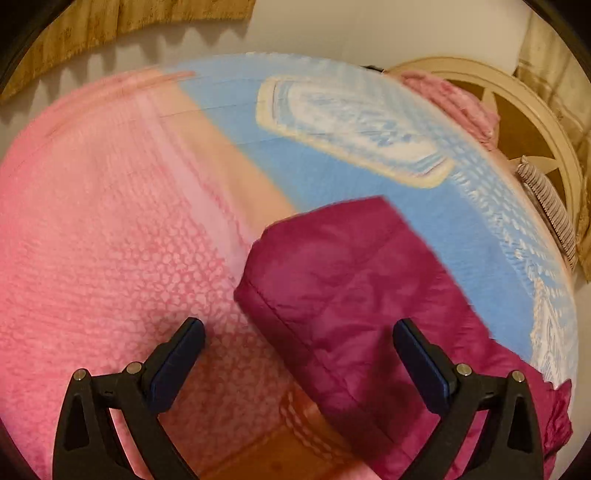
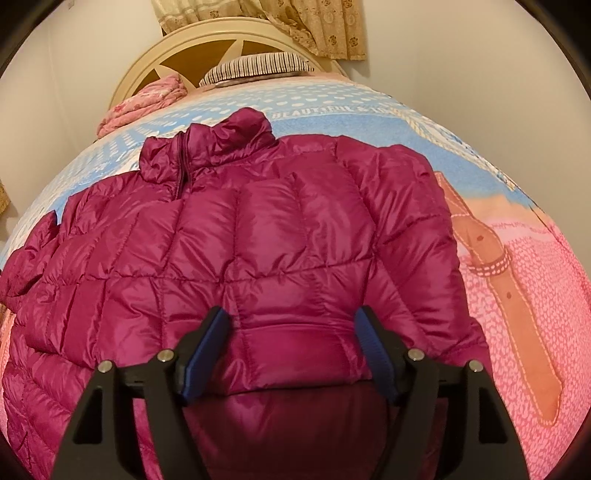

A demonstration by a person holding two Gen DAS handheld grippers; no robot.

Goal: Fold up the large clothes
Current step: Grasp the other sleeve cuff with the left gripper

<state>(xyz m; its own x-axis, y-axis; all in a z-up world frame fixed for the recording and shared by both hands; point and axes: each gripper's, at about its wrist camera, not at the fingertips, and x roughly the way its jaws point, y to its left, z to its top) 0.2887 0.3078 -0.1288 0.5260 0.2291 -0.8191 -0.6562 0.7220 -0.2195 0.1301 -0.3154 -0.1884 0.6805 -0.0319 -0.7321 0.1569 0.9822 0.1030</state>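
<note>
A magenta quilted puffer jacket (image 2: 258, 229) lies spread on the bed, its collar (image 2: 229, 144) toward the headboard. One sleeve is folded down over the body. Its cuff end (image 2: 291, 354) lies between the fingers of my right gripper (image 2: 291, 328), which is open; the pads stand beside the cuff without squeezing it. In the blurred left wrist view, a flat part of the jacket (image 1: 351, 280) lies ahead and to the right. My left gripper (image 1: 299, 332) is wide open above its edge, holding nothing.
The bedspread (image 2: 517, 266) is pink and blue with a printed brown strap. At the far end stand a cream headboard (image 2: 207, 40), a striped pillow (image 2: 258, 64) and a folded pink blanket (image 2: 147, 99). White walls and patterned curtains (image 2: 325, 29) close in behind.
</note>
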